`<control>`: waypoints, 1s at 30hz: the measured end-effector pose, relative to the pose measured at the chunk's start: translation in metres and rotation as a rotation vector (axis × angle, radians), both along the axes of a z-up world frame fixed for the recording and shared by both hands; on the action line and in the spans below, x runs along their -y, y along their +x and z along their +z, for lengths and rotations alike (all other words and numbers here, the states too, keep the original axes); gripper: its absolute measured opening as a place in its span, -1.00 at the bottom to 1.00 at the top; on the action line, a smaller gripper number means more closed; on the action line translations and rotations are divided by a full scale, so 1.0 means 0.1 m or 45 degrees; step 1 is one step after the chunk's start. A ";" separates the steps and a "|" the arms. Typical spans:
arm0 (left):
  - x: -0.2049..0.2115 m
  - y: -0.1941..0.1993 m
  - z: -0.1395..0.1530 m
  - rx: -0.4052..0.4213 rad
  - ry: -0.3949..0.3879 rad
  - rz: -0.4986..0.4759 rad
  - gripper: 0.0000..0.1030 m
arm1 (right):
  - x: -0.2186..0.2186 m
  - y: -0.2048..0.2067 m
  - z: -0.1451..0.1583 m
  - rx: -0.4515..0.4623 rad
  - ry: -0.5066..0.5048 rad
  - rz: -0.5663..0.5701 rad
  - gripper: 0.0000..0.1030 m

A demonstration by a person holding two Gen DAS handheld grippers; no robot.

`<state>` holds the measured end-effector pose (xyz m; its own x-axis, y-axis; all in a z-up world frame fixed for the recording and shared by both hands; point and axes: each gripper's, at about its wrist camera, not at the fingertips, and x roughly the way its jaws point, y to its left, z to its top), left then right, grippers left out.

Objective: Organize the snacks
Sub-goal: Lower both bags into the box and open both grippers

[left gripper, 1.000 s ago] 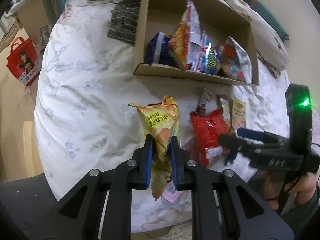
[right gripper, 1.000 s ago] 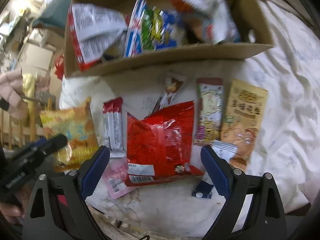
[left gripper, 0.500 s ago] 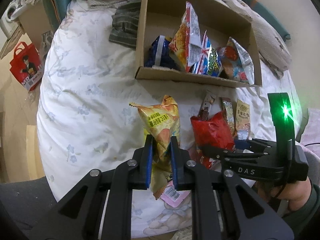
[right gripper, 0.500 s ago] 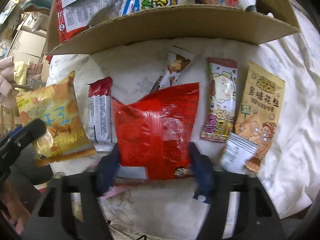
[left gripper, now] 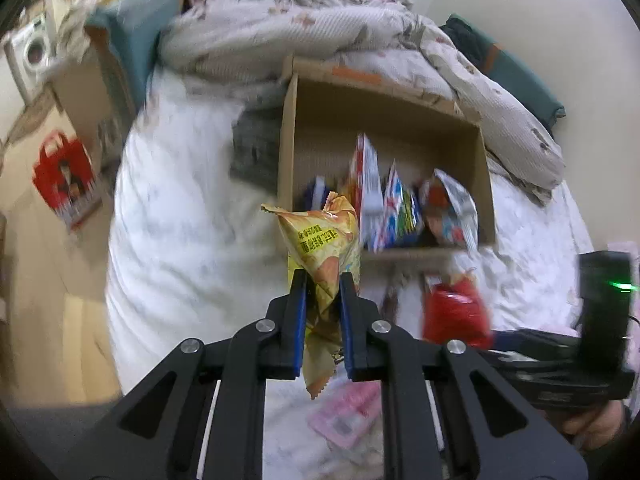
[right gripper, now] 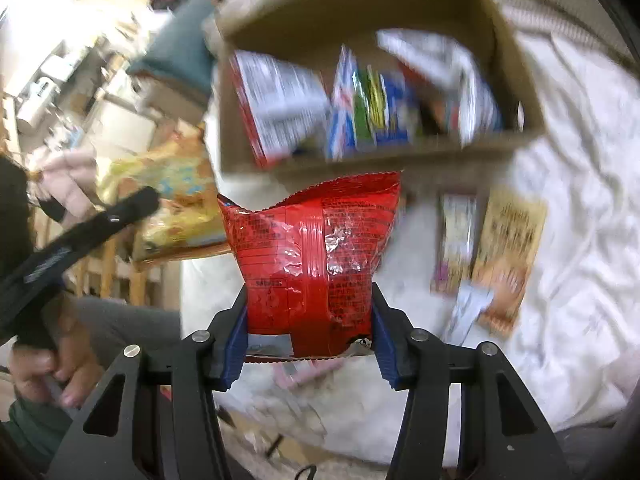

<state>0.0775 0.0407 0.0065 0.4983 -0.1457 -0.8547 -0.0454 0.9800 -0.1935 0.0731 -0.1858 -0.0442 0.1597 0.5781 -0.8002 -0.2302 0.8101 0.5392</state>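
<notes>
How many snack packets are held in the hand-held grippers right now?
2. The yellow packet is clamped in the left hand-held gripper; the red packet is clamped in the right hand-held gripper. Other packets stand in the box or lie on the bed.

Both tongs: matte black linkage arms with triangular cutouts, silver round screws at the pivots, blue ribbed pads on the inner finger faces. Right tongs (left gripper: 560, 364) body carries a green LED on a black upright block. Hand (right gripper: 48, 364) bare-skinned, dark green sleeve at wrist.
</notes>
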 end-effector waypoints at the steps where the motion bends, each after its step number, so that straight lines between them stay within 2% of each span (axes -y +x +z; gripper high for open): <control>1: 0.01 0.07 0.02 0.009 0.005 -0.006 -0.77 | 0.02 0.03 0.07 0.028 0.003 -0.019 0.07; 4: 0.06 0.29 -0.01 -0.002 -0.006 -0.024 -0.77 | 0.17 0.24 0.30 0.124 -0.007 -0.105 0.07; 10: 0.35 0.72 -0.13 -0.032 0.011 -0.088 -0.78 | 0.40 0.63 0.47 0.186 -0.003 -0.220 0.07; 15: 0.70 1.07 -0.28 -0.066 -0.013 -0.156 -0.81 | 0.49 0.95 0.44 0.215 -0.046 -0.276 0.07; 17: 0.76 1.15 -0.30 -0.057 0.019 -0.160 -0.81 | 0.53 1.08 0.40 0.206 -0.076 -0.278 0.07; 21: 0.76 1.26 -0.27 -0.017 0.101 -0.175 -0.82 | 0.48 1.30 0.27 0.172 -0.095 -0.261 0.07; 25: 0.63 1.42 -0.31 -0.018 0.125 -0.147 -0.82 | 0.33 1.48 0.18 0.164 -0.113 -0.214 0.07; 27: 0.52 1.49 -0.29 0.001 0.086 -0.112 -0.83 | 0.25 1.59 0.14 0.163 -0.105 -0.194 0.07; 30: 0.38 1.56 -0.23 0.038 -0.041 -0.080 -0.83 | 0.16 1.73 0.11 0.163 -0.079 -0.178 0.07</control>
